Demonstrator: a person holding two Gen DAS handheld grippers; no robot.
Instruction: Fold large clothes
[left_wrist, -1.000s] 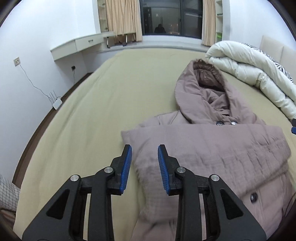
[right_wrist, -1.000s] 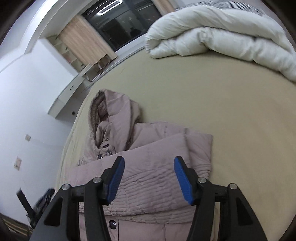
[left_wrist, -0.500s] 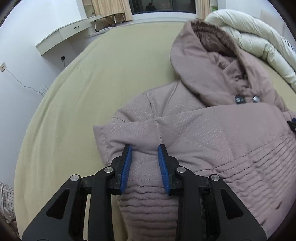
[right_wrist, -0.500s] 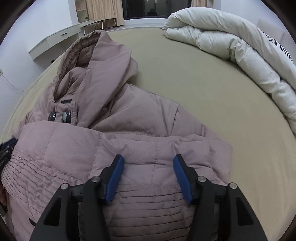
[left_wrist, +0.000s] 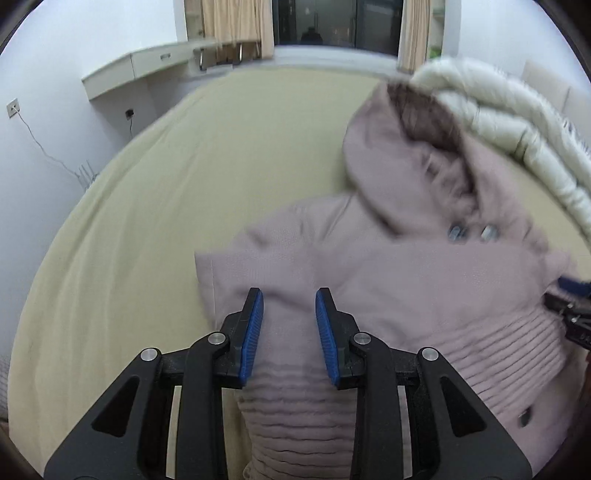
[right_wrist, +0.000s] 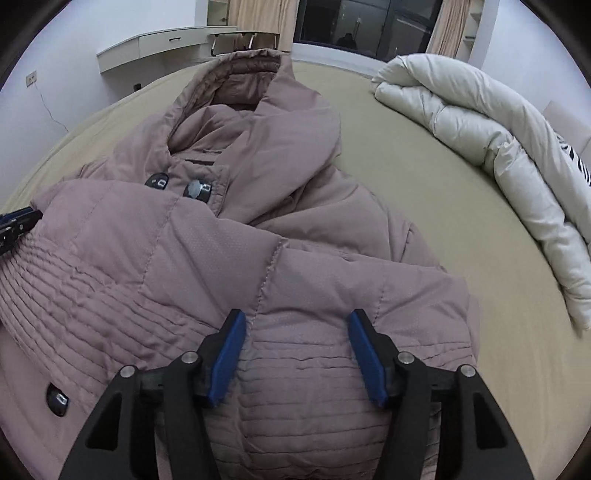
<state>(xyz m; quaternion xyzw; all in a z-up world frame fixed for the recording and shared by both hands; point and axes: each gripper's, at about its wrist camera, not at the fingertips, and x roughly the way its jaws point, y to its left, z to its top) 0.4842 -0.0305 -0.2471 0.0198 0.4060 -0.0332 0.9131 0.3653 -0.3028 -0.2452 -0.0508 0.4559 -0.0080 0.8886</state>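
Left wrist view: the left gripper (left_wrist: 289, 302) hangs low over the near left corner of a mauve hooded coat (left_wrist: 424, 273) spread on the bed (left_wrist: 166, 192), blue pads narrowly parted with quilted cloth bulging between them, though whether they pinch it cannot be told. In the right wrist view the right gripper (right_wrist: 295, 325) stands wider, its jaws having just been opening, empty above the coat's right side. Judged from this, a fold is being set up: next, both must close firmly on cloth.

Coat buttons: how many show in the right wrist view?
3: two side by side at the collar, one lower on the coat front. Folds may hide more.
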